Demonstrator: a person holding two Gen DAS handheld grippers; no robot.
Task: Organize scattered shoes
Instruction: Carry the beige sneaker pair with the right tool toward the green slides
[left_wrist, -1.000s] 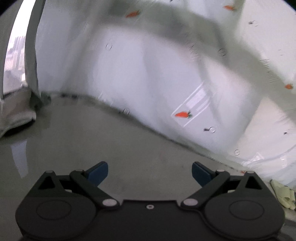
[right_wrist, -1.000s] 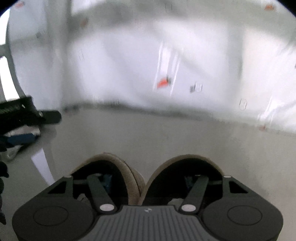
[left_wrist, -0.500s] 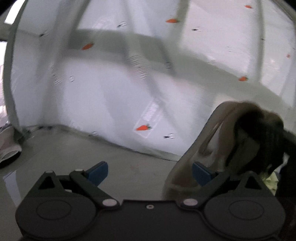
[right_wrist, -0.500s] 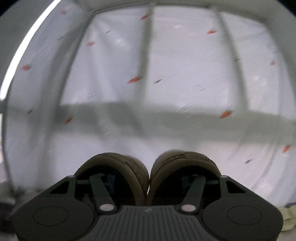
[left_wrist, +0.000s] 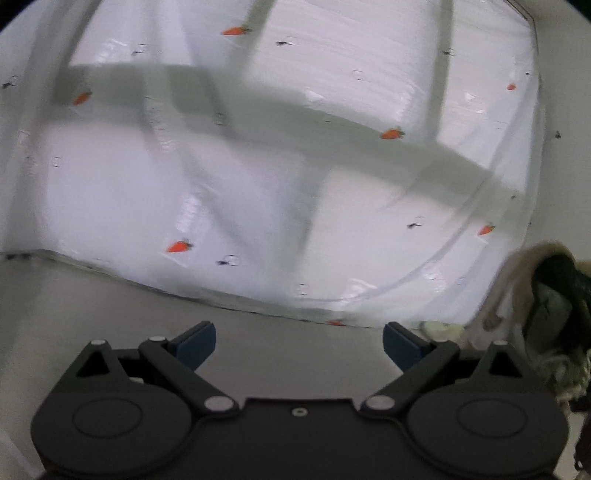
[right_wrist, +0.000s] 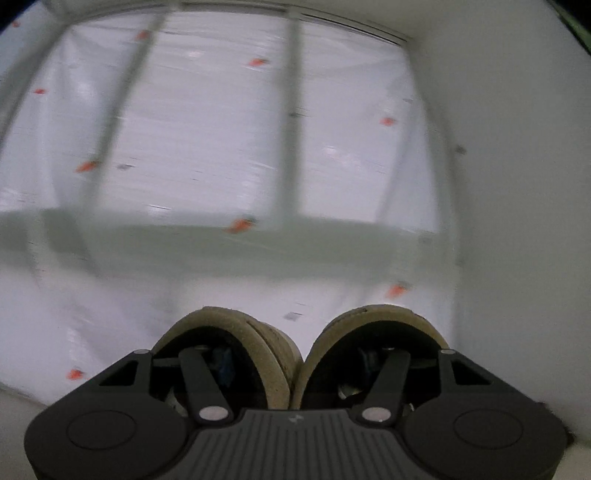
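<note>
Right fingers (right_wrist: 295, 363) reach into a pair of tan shoes (right_wrist: 373, 347), holding both; left fingers (left_wrist: 298, 341) wide, empty.
Since a second ago the shoes lifted off the floor (left_wrist: 110, 306); only the left view shows their side.

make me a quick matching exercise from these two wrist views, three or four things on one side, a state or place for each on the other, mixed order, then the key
Things
1. left gripper
2. right gripper
3. pair of shoes
4. carrot-print cover

States or places
A. white sheet with shelf frame showing dimly behind it
B. fingers spread, nothing between them
C. one finger inside each shoe
D. side by side, tan rims touching, held off the floor

Pairs: 1-B, 2-C, 3-D, 4-A
</note>
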